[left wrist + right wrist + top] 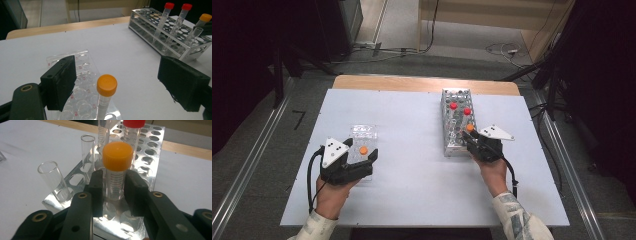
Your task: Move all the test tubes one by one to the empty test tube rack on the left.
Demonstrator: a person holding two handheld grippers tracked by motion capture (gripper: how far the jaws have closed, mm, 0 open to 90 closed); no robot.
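My right tongs [113, 188] clamp the clear plastic tube with the orange screw cap [117, 173] just under its cap, where it stands in the shiny perforated metal rack [150, 152].

The black pads press on the tube's graduated wall from both sides. I judge it light, stiff and smooth enough to slip, so the hold belongs high on the body below the cap, with a straight pull up so it does not bind in the rack hole. Beside it stand two open glass tubes [53, 180], which look fragile, and a red-capped tube [133, 130] behind. My left tongs [117, 82] stand wide apart and hold nothing; between their pads a second orange-capped tube [106, 96] stands upright in the clear plastic well plate [82, 65] on the white counter [412, 130], untouched.
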